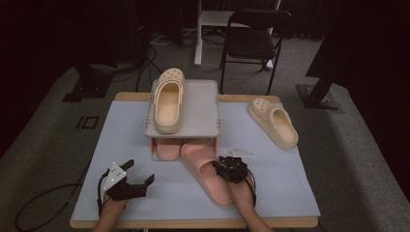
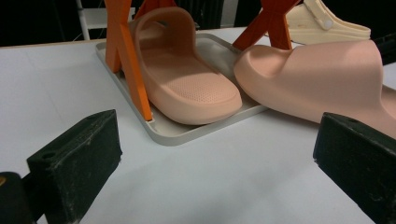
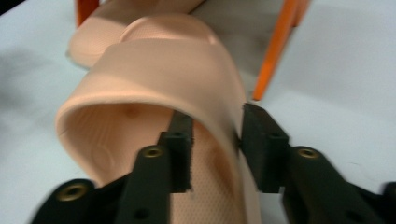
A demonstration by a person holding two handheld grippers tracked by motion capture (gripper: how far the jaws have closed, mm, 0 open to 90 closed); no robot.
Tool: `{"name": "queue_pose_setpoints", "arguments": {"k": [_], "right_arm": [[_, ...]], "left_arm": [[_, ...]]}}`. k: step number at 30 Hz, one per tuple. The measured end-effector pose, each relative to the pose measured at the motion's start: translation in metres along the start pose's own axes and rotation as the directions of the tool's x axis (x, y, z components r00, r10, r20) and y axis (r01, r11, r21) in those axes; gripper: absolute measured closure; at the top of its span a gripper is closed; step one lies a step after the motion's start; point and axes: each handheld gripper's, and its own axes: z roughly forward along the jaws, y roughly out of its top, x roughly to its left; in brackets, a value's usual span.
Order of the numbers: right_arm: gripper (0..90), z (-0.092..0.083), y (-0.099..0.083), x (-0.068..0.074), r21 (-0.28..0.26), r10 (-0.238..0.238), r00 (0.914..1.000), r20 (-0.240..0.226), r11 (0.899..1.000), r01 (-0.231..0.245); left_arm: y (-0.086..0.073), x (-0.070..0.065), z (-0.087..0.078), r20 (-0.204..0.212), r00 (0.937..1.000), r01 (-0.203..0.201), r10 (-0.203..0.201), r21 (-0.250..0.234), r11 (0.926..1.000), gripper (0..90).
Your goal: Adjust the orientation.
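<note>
While rack (image 1: pixel 193 104) holds two, four shoes total: two pink, two cream

right gripper (image 3: pixel 215 149) jaws straddle the pink slide's (image 3: pixel 154 88) strap edge, one finger inside, one outside, orange rack leg (image 3: pixel 273 51) just beyond.

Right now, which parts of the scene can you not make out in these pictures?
- High view: the right gripper covers the strap of the loose pink slide, so the jaws cannot be seen there.
- High view: the upper shelf hides most of the second pink slide.
- Right gripper view: blurred; whether the pads press the strap is unclear.
- Left gripper view: the frame edge cuts off the cream clog.
</note>
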Motion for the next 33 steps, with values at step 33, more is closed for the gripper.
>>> {"name": "queue_pose_setpoints", "arguments": {"k": [33], "right_arm": [[74.4,0.001,0.018,0.003,-0.103,0.108,0.9874,0.115,0.99,-0.097]], "left_arm": [[0.0,-0.001,0.001,0.007,1.0,-0.002,0.002,0.001,1.0,1.0]]}}
